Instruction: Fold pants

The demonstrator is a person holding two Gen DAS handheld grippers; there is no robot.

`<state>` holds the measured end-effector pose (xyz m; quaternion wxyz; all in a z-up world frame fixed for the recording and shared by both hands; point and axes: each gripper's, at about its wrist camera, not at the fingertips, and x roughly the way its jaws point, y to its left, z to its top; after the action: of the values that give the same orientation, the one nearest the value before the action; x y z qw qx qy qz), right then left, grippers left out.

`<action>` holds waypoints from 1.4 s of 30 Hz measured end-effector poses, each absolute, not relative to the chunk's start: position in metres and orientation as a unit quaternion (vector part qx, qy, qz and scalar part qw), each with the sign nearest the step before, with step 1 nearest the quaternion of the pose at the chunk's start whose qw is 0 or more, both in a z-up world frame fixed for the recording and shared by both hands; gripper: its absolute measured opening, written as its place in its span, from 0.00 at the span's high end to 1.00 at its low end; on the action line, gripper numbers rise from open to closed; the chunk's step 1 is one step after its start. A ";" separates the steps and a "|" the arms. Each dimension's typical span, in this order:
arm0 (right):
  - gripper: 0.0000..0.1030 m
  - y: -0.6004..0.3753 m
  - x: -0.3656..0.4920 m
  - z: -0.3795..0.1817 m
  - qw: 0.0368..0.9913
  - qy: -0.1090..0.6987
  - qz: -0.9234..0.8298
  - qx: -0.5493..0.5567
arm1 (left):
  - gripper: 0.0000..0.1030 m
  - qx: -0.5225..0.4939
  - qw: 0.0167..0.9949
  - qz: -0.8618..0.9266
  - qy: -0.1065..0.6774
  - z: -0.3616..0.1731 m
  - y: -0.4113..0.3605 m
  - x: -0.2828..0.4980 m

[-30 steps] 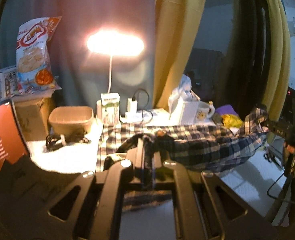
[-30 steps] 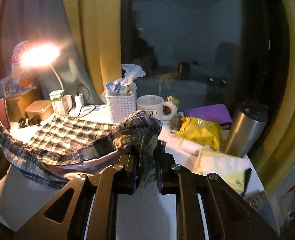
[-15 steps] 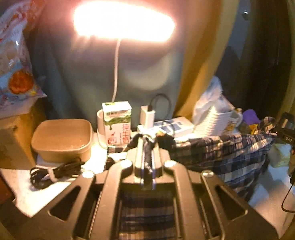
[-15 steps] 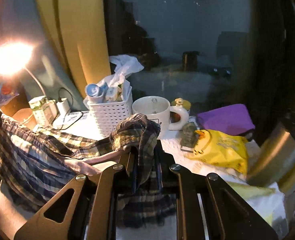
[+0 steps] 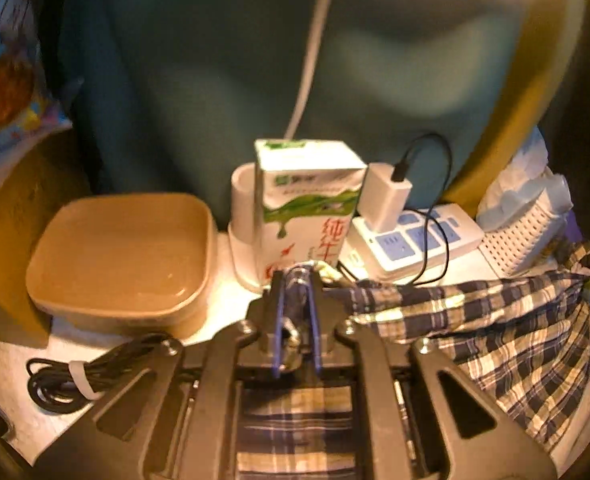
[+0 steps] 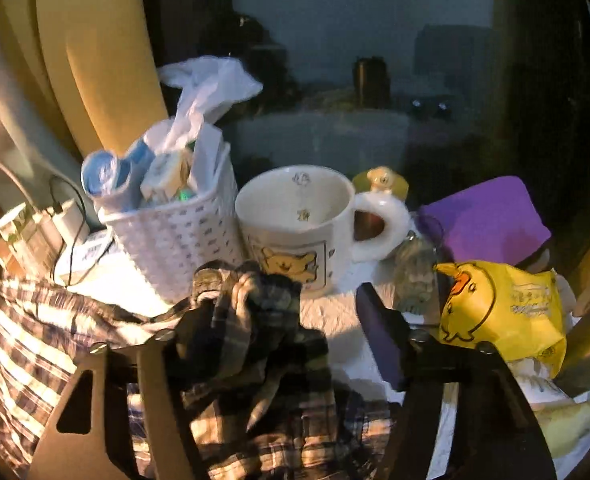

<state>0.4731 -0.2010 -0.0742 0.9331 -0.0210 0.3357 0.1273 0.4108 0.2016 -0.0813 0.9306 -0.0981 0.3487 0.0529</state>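
Both claws at my plaid pants (image 5: pixel 495 320) | left claw (image 5: pixel 295 280) opening, waistband between its pads | right claw (image 6: pixel 295 300) opening wide, cloth draped on one finger.

On the bench: one pair of plaid pants (image 5: pixel 491 316), one milk carton (image 5: pixel 307 204), one tan lidded container (image 5: pixel 123 256), one power strip (image 5: pixel 415 240) with one charger (image 5: pixel 385 196) plugged in, one coiled black cable (image 5: pixel 75 376), one white basket (image 6: pixel 175 236), one mug (image 6: pixel 299 220), one yellow duck bag (image 6: pixel 507 304), one purple pouch (image 6: pixel 487 220).
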 end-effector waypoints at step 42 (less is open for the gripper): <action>0.24 -0.269 0.454 -0.032 0.876 0.379 0.283 0.093 | 0.76 -0.056 0.887 0.021 0.458 -0.126 0.157 0.402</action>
<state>0.4537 -0.2689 -0.0316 0.8761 0.0925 0.3795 0.2826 0.4022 0.1566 -0.1259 0.8869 -0.0561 0.4580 0.0208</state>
